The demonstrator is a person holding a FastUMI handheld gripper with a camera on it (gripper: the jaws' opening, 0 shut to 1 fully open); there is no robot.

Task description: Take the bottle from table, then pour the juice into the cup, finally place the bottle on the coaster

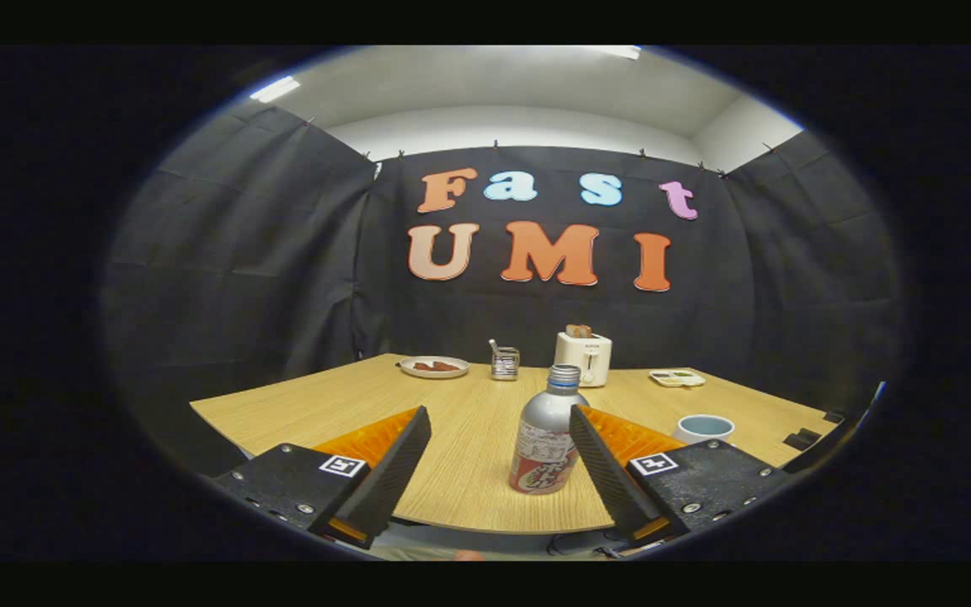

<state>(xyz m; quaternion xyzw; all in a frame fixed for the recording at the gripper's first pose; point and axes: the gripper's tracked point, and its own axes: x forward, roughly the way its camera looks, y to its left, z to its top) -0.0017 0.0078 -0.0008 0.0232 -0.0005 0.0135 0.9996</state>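
Gripper view: gripper spread wide, empty, one bottle between its fingers, nearer the right one
One bench carries one capped bottle upright, one cup right of it, contents unseen; beyond: one plate with food, one toaster holding toast

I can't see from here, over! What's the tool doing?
Tool open, gripping nothing. Bottle upright between fingers, near one. Cup beyond, nothing blocking.

Upright silver bottle, apparently uncapped
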